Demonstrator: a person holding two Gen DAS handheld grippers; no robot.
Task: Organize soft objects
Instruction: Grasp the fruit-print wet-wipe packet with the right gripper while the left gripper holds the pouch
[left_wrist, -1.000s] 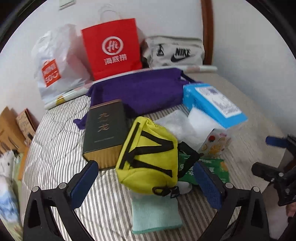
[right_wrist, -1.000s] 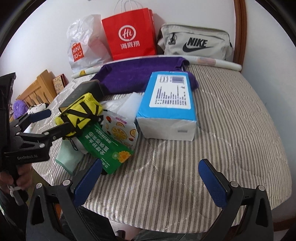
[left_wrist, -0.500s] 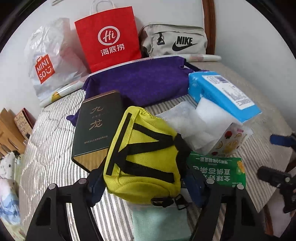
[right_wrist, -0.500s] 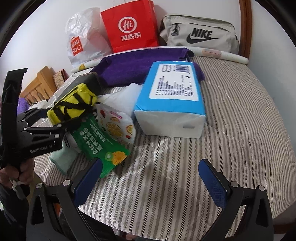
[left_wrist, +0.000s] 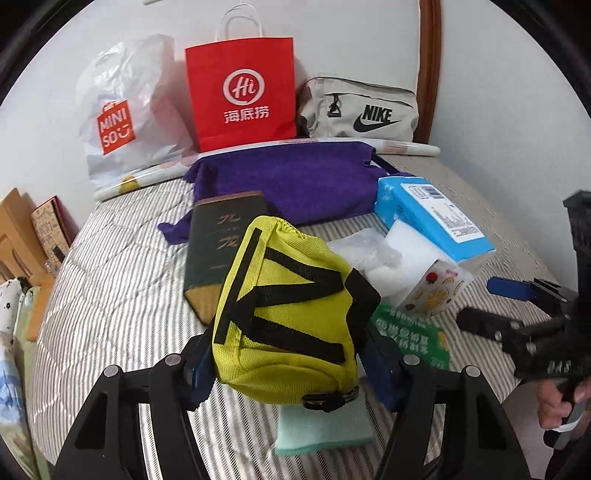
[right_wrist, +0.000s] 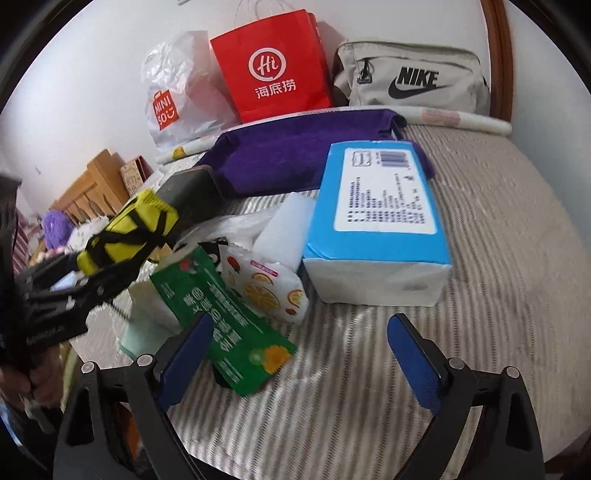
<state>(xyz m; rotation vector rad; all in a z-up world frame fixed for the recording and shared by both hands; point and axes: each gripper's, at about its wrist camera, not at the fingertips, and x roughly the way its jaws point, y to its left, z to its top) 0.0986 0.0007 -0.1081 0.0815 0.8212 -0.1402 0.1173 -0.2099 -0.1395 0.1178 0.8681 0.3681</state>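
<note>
Your left tongs (left_wrist: 284, 363) are closing on the yellow pouch (left_wrist: 288, 314): both blue pads sit against its sides, though the pouch's bulk hides most of each pad, so you cannot see how firmly they bite. In the right wrist view the pouch (right_wrist: 129, 230) appears raised above the bed's clutter, gripped by the left tongs (right_wrist: 107, 273), but that corner is blurred. Your right tongs (right_wrist: 299, 354) are spread wide and closing, with only striped bedcover (right_wrist: 498, 240) between the pads; the left pad overlaps the green packet (right_wrist: 229, 332) in the picture, and you cannot tell whether they touch.

Under the pouch lies a mint cloth (left_wrist: 325, 428), its upper part hidden. The dark box (left_wrist: 218, 243) behind the pouch is partly covered by it. Right of the pouch, the fruit-print pack (left_wrist: 436, 291) leans on white wrapping, beside the blue tissue pack (left_wrist: 436, 218). The purple cloth (left_wrist: 295, 184) spreads behind them. Against the wall stand the white plastic bag (left_wrist: 125, 110), the red paper bag (left_wrist: 242, 99) and the grey Nike bag (left_wrist: 362, 110). Your right hand (left_wrist: 557, 402) is cut off at the frame edge.
</note>
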